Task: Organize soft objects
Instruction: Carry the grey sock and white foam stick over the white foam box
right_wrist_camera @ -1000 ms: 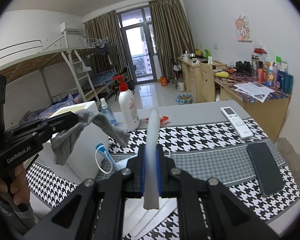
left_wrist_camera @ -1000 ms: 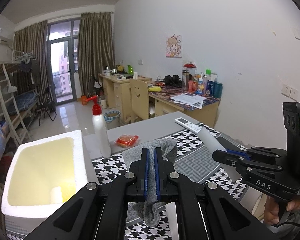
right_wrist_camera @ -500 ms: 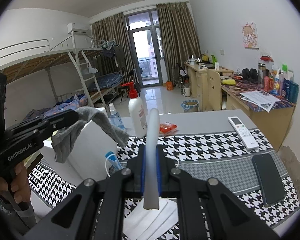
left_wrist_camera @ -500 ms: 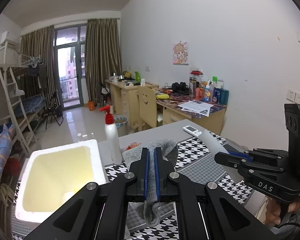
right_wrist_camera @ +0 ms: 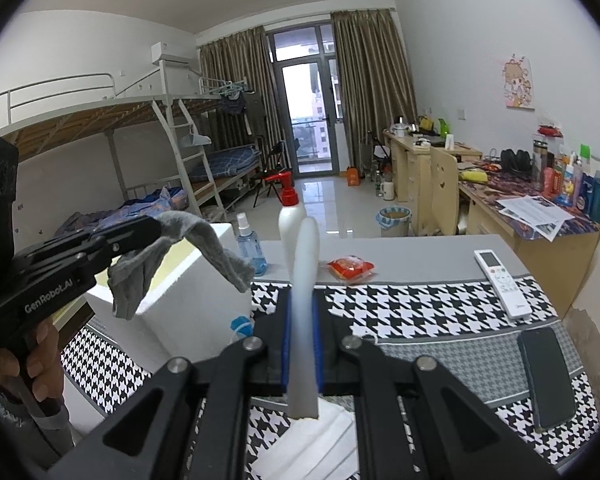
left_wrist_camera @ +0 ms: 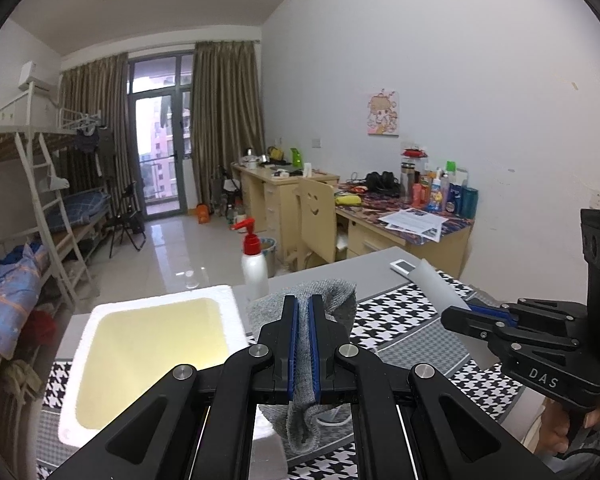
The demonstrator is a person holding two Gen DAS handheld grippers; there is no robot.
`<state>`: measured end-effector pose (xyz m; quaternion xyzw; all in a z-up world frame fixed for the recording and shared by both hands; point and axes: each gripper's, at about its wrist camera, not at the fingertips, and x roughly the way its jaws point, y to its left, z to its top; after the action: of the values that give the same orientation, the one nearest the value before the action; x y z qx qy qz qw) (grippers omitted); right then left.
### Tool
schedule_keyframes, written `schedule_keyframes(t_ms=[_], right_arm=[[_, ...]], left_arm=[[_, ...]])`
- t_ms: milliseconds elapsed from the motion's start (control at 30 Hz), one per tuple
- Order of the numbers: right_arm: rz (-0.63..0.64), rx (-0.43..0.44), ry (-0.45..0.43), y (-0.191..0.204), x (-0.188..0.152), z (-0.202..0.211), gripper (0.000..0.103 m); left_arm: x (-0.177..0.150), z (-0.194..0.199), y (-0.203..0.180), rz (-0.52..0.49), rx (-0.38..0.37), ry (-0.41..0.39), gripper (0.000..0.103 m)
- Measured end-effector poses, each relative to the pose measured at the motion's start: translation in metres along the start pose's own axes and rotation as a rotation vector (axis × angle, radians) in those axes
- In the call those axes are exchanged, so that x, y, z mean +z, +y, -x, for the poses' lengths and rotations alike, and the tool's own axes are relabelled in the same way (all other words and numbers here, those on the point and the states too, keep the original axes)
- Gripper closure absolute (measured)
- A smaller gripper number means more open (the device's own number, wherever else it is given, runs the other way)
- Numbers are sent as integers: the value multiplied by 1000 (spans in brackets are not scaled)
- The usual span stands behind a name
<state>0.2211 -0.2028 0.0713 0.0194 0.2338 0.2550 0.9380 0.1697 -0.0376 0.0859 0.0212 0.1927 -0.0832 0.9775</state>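
left tongs (left_wrist_camera: 304, 344) clamp a grey sock (left_wrist_camera: 342, 296) mid-length; both ends droop limp, so it is light and soft. foam box (left_wrist_camera: 156, 300) sits just left, below. right tongs (right_wrist_camera: 300, 344) pinch a white sheet (right_wrist_camera: 303, 280), thin but springy; grip it near the edge.

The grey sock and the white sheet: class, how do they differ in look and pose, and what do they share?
1. The sock is grey knit; the sheet is plain smooth white.
2. The sock droops limp from both sides of the left gripper; the sheet stands stiff and upright from the right gripper.

Both are clamped in shut jaws, held above the table.
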Motion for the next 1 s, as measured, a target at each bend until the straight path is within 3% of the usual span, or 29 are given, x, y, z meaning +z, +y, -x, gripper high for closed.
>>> schedule_keyframes(t_ms=[1000], right_arm=[[74,101,-25,40,21,-19,91]], left_arm=[[12,18,49,71,145,-66,97]])
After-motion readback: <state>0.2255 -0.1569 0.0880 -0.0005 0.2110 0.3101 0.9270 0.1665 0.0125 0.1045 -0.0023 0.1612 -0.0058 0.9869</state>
